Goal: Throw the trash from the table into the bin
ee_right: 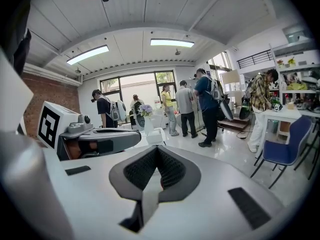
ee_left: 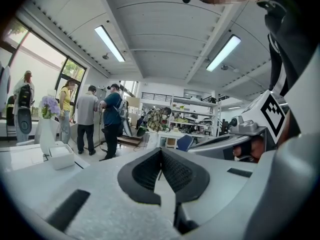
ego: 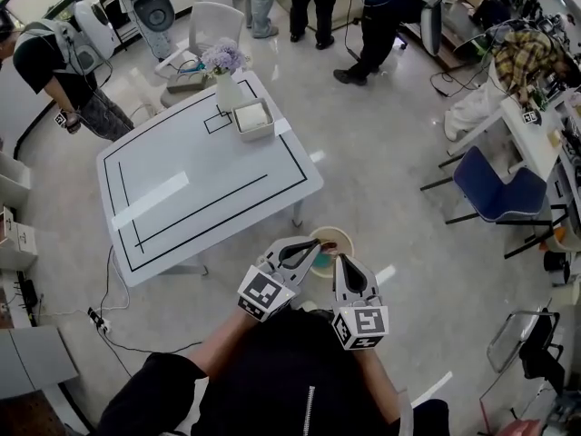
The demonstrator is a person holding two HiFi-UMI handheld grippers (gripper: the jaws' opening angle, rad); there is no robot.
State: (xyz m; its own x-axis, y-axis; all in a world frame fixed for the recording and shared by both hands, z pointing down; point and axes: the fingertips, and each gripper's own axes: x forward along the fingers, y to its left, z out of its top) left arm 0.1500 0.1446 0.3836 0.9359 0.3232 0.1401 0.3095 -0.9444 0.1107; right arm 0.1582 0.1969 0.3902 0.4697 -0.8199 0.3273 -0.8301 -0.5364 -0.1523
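Note:
In the head view a round beige bin [ego: 338, 236] stands on the floor just off the white table's [ego: 182, 157] near corner, with something teal inside it. My left gripper [ego: 317, 249] is shut and empty, its tips over the bin's near rim. My right gripper [ego: 346, 262] hangs beside it, also shut with nothing held. In the left gripper view the left gripper's [ee_left: 161, 153] dark pads meet with no gap. The right gripper view shows the right gripper's [ee_right: 157, 151] pads closed together the same way. Both point out into the room, nearly level.
On the table's far end stand a vase of purple flowers [ego: 225, 80] and a white box [ego: 253, 118]; a white strip [ego: 150, 198] lies among black tape lines. A blue chair [ego: 495, 193] is to the right. Several people stand at the back [ego: 313, 3] and one at left [ego: 64, 71].

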